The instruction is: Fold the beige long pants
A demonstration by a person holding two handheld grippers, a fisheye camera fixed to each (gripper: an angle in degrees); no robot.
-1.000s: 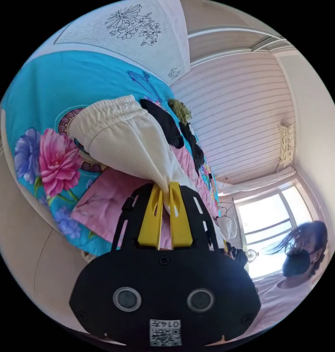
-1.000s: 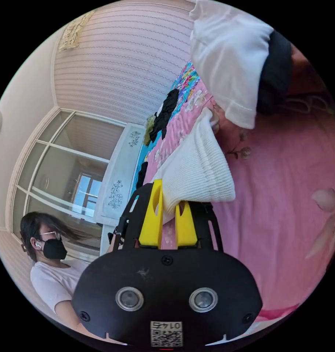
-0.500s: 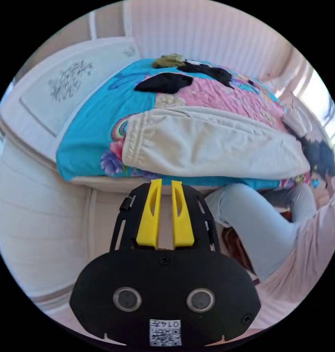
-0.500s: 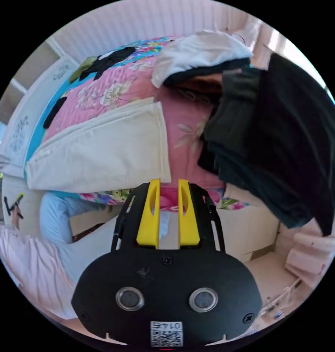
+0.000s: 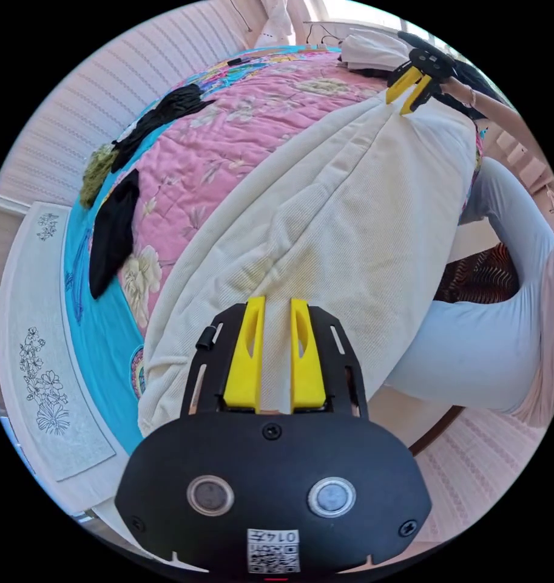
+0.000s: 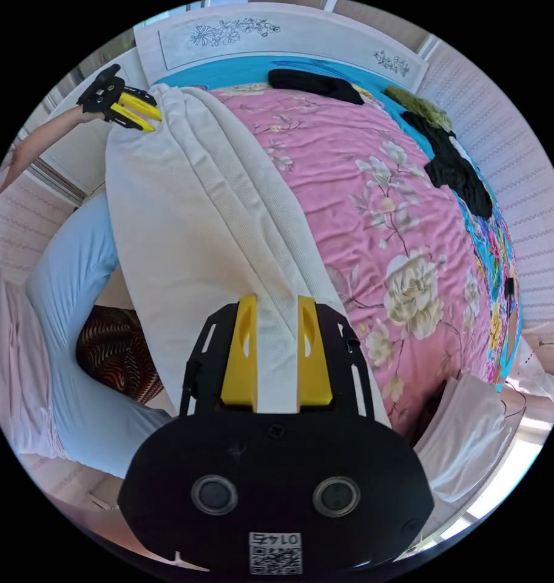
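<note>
Beige pants (image 6: pixel 185 225) under hand-held gripper (image 6: pixel 277 310)

Cream-beige ribbed pants (image 5: pixel 325 231) lie across a pink quilt (image 6: pixel 374 200) printed with pale cream flowers, over a turquoise sheet (image 5: pixel 101 328) bearing a multicoloured floral border. Black garments (image 5: pixel 113 234) and an olive-green fuzzy item (image 5: pixel 96 172) dot the bedding. Both the left gripper (image 5: pixel 275 316) and the right gripper (image 6: pixel 275 313) have bright yellow jaws on black bodies. The white headboard (image 6: pixel 289 39) carries dark line-drawn flowers. The person wears light blue trousers (image 5: pixel 489 340) and a pale pink top (image 6: pixel 10 364). The wall (image 6: pixel 531 206) is pale pink with fine stripes.
</note>
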